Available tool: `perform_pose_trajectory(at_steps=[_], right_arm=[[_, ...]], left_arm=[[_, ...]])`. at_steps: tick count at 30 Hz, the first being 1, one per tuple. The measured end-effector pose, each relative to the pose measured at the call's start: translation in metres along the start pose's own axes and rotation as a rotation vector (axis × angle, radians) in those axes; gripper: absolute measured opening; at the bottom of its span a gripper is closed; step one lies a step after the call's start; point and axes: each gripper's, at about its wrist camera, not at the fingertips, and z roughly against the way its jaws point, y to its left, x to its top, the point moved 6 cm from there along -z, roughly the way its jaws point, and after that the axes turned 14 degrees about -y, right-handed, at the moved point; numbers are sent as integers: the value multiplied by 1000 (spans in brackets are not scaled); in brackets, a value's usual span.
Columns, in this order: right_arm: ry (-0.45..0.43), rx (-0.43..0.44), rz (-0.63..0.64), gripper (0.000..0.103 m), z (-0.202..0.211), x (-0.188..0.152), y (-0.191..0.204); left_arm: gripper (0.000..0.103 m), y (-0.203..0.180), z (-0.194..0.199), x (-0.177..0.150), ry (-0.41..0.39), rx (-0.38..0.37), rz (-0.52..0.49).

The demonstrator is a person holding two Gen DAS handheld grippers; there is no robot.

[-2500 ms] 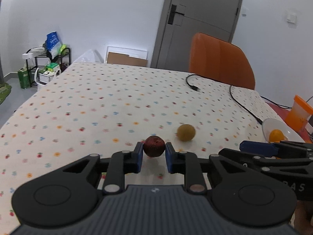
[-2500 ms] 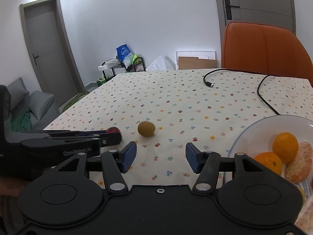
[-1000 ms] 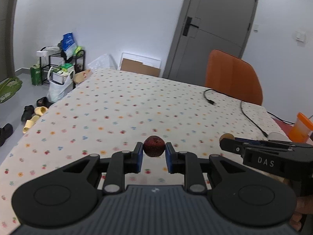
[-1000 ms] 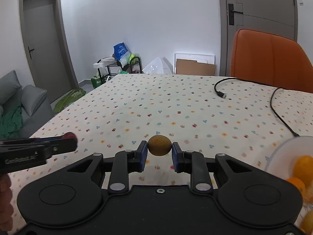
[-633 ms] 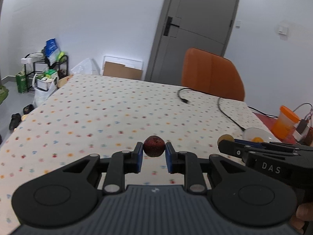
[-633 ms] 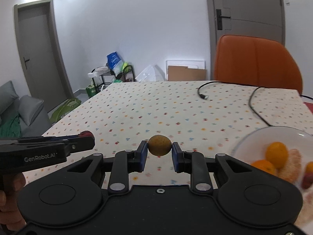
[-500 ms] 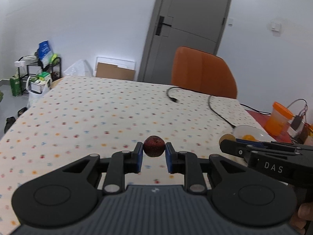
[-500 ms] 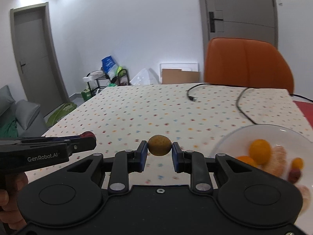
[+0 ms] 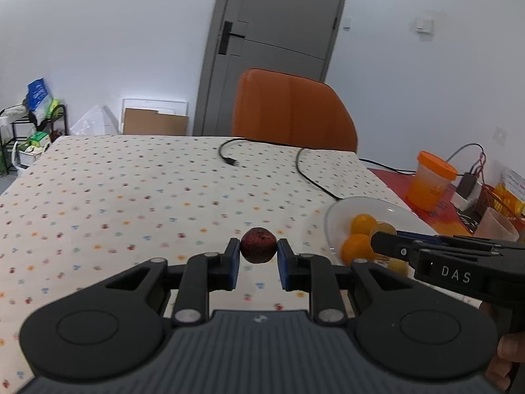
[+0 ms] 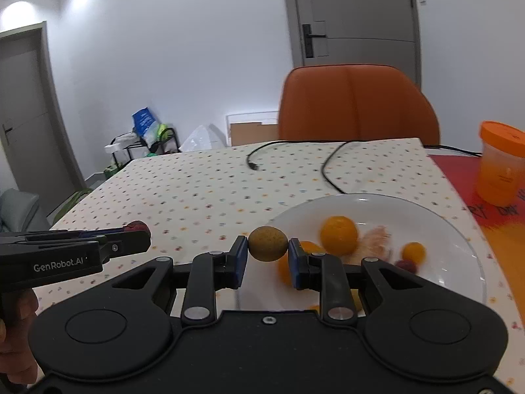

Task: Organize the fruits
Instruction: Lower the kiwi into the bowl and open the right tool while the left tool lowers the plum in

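My left gripper (image 9: 258, 252) is shut on a small dark red fruit (image 9: 258, 245), held in the air above the dotted tablecloth (image 9: 131, 190). My right gripper (image 10: 268, 250) is shut on a round brown-green fruit (image 10: 268, 243), level with the near left rim of the white plate (image 10: 452, 229). That plate holds oranges (image 10: 339, 234), a peeled segment and small red and orange fruits. In the left wrist view the plate (image 9: 334, 211) lies to the right, with the right gripper (image 9: 384, 234) over it. In the right wrist view the left gripper (image 10: 137, 229) reaches in at the left.
An orange chair (image 9: 292, 111) stands behind the table. A black cable (image 9: 305, 170) runs across the far right of the cloth. An orange lidded cup (image 10: 502, 167) stands on a red mat right of the plate. A hand (image 10: 16, 338) holds the left tool.
Both grippers have swung to the right with their fruits still held. The white plate has come further into both views, and the right gripper's fruit now sits beside its rim.
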Motion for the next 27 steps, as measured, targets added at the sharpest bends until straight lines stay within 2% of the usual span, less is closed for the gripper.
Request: perform_pose_trajectory(at_steps=[16, 21, 23, 27], right_arm=[[-17, -96, -75, 25, 23, -8, -60], [-32, -100, -89, 25, 24, -7, -70], [-38, -102, -88, 33, 24, -7, -72], [-43, -111, -99, 34, 28, -8, -75]], left_arm=[[23, -60, -14, -5, 21, -108, -52], [23, -71, -21, -6, 33, -129, -68], [23, -73, -25, -6, 43, -133, -70], [23, -80, -29, -7, 55, -153, -88]])
